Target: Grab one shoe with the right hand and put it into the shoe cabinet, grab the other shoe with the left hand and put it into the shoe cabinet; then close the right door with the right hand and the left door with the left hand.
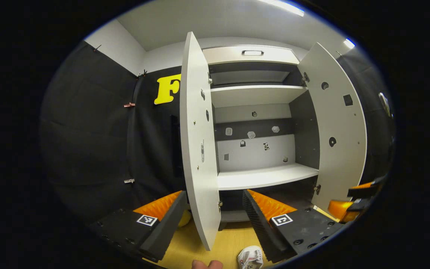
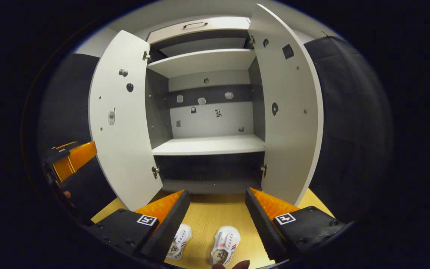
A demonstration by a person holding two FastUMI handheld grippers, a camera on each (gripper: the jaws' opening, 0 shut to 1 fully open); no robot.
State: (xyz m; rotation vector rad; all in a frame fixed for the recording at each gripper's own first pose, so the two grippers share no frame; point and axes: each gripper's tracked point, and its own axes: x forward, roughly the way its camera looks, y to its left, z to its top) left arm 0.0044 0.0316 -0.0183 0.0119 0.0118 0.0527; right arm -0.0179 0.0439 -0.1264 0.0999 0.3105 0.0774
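The white shoe cabinet (image 2: 207, 144) stands in front of me with both doors swung open and its shelves bare. Two white shoes sit side by side on the wooden floor before it, one (image 2: 179, 241) to the left, the other (image 2: 225, 244) to the right, toes toward the cabinet. My right gripper (image 2: 217, 191) hangs open above them, holding nothing. My left gripper (image 1: 215, 194) is open too, facing the edge of the left door (image 1: 200, 149), with one shoe (image 1: 250, 257) below its right finger. Each gripper appears at the side of the other's view: the right gripper (image 1: 357, 201), the left gripper (image 2: 69, 157).
The right door (image 2: 289, 112) stands wide open. The lower shelf (image 1: 265, 176) and upper shelf (image 1: 256, 93) have room on them. Black cloth walls close in on both sides. Yellow wooden floor (image 2: 215, 213) runs up to the cabinet base. A person's fingertips (image 2: 233, 264) show at the bottom edge.
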